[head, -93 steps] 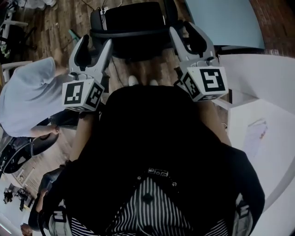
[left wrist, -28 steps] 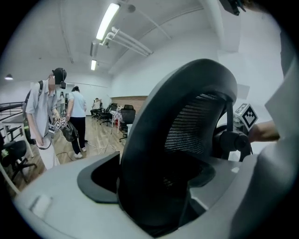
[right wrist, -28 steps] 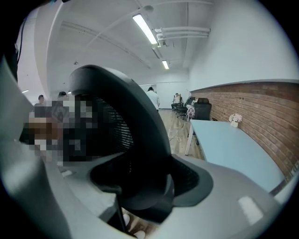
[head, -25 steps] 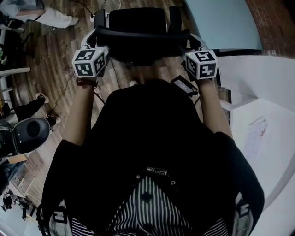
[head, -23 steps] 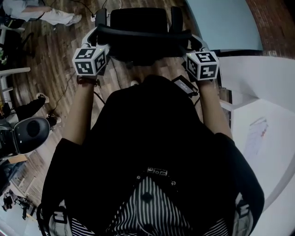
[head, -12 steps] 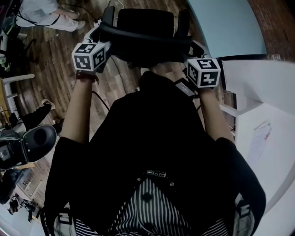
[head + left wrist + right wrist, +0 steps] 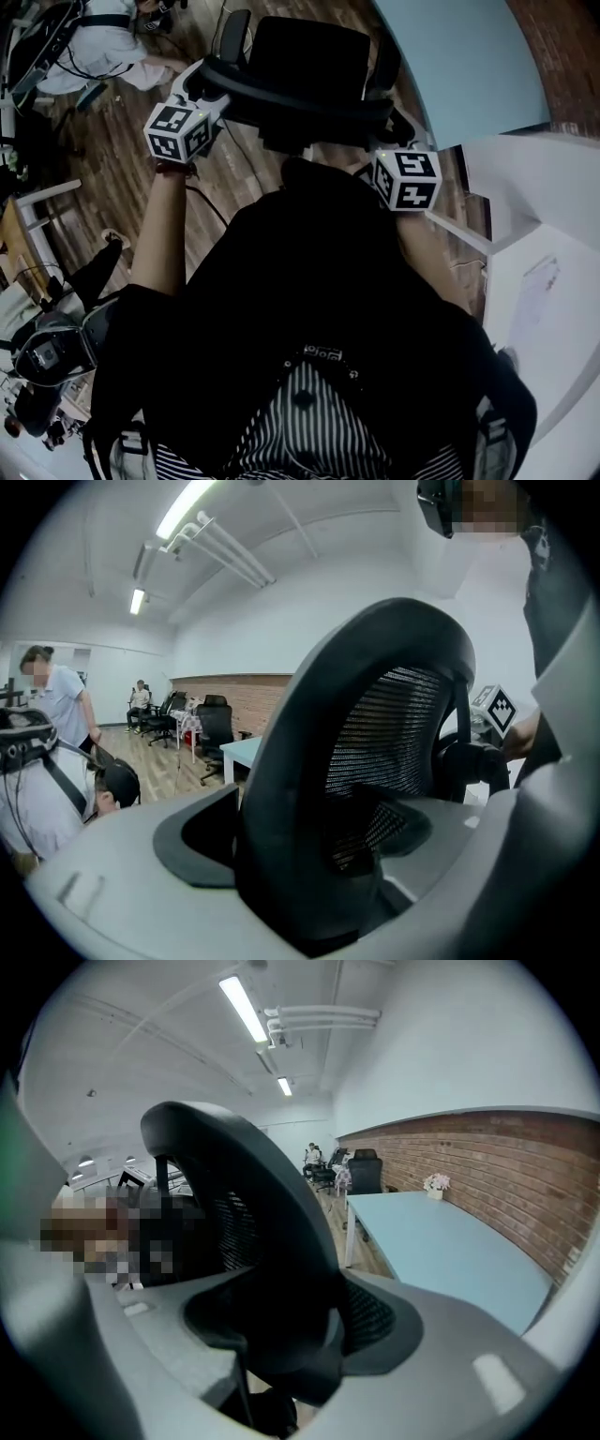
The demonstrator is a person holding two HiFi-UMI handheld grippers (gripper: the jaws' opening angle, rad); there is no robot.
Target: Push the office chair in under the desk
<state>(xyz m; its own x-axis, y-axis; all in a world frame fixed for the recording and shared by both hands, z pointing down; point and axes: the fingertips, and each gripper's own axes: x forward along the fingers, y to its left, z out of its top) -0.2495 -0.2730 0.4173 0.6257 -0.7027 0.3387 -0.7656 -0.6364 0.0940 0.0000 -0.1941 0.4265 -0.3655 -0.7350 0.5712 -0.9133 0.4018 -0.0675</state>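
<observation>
Left hand-held gripper (image 7: 208,77) is clamped on the left end of the curved top edge of the office chair (image 7: 309,56). In the left gripper view (image 7: 309,832) the thick black rim of the backrest (image 7: 375,724) fills the gap between its dark pads, and the mesh runs off to its right. Right hand-held gripper (image 7: 394,127) holds the opposite end of that rim. Its jaws have just been closing a little, and in the right gripper view (image 7: 291,1326) the rim sits pressed between both pads.

Seen from the head view, the seat lies straight ahead of both hand-held grippers and between them, on the wooden floor (image 7: 122,178). The pale blue worktop (image 7: 469,66) lies ahead and to the right of the right hand-held gripper. The chair's right armrest (image 7: 385,64) stands just beside its near edge, and the seat is not beneath it. A white worktop (image 7: 548,197) lies to the right of the right hand-held gripper. A person in a pale shirt (image 7: 98,47) is ahead and to the left of the left hand-held gripper.
</observation>
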